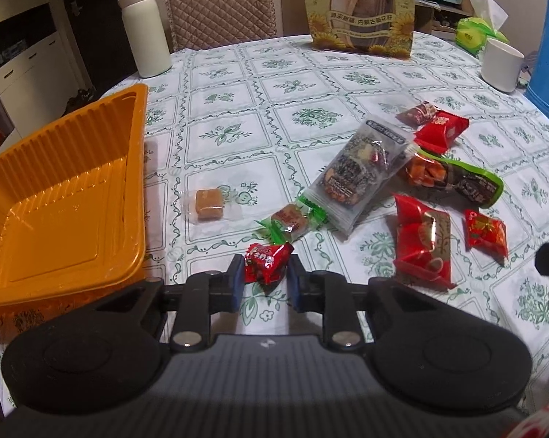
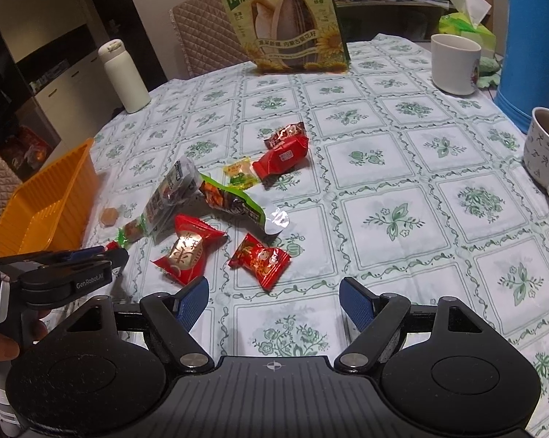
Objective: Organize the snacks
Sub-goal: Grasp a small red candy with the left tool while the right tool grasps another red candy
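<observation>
My left gripper (image 1: 265,273) is shut on a small red candy (image 1: 267,260), held just above the patterned tablecloth. An empty orange tray (image 1: 55,197) sits to its left. Several wrapped snacks lie scattered ahead: a green-ended candy (image 1: 292,221), a clear seaweed-roll pack (image 1: 358,173), a green snack pack (image 1: 453,179) and red packets (image 1: 422,242). My right gripper (image 2: 274,301) is open and empty, just short of a red candy (image 2: 261,261). The left gripper (image 2: 92,255) and the tray (image 2: 51,204) also show at the left of the right wrist view.
A sunflower-seed bag (image 1: 360,3) stands at the back. A white flask (image 1: 145,31) is at the back left. White mugs (image 2: 455,64) (image 2: 546,153) and a blue container (image 2: 533,36) are at the right. A caramel cube (image 1: 208,200) lies near the tray.
</observation>
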Available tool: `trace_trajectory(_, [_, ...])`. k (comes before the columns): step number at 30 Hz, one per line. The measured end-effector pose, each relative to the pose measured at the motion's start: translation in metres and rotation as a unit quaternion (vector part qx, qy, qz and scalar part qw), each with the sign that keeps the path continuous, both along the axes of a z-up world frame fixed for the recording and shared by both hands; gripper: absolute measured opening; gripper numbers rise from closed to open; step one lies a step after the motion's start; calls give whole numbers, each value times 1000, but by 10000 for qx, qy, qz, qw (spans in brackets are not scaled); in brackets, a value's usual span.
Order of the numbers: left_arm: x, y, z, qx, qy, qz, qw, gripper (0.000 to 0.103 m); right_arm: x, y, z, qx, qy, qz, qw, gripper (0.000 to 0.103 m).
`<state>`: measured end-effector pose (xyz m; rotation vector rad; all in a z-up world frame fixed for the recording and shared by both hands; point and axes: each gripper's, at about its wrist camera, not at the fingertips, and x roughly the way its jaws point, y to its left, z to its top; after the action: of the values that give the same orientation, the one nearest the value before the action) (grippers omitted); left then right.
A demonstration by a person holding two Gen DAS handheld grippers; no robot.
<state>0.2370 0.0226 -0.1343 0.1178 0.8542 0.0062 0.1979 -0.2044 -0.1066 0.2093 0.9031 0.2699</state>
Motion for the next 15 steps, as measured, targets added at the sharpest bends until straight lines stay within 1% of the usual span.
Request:
trace_trajectory(6, [-9, 1, 7, -59, 46, -103, 9999, 20, 7, 2, -2, -78, -66, 158, 9998, 79])
trace_trajectory(13, [-22, 7, 18, -159, 86, -83, 9998, 20, 14, 14, -4, -418, -424, 602, 9964, 79])
trace_trajectory(14, [-24, 8, 20, -181, 90, -62, 9998, 20, 14, 16, -4, -461, -500, 681, 9954, 73])
trace_trajectory(15, [-26, 10, 21, -201, 92, -38, 9997, 20, 16, 18, -5, -499, -566, 793, 9940, 63])
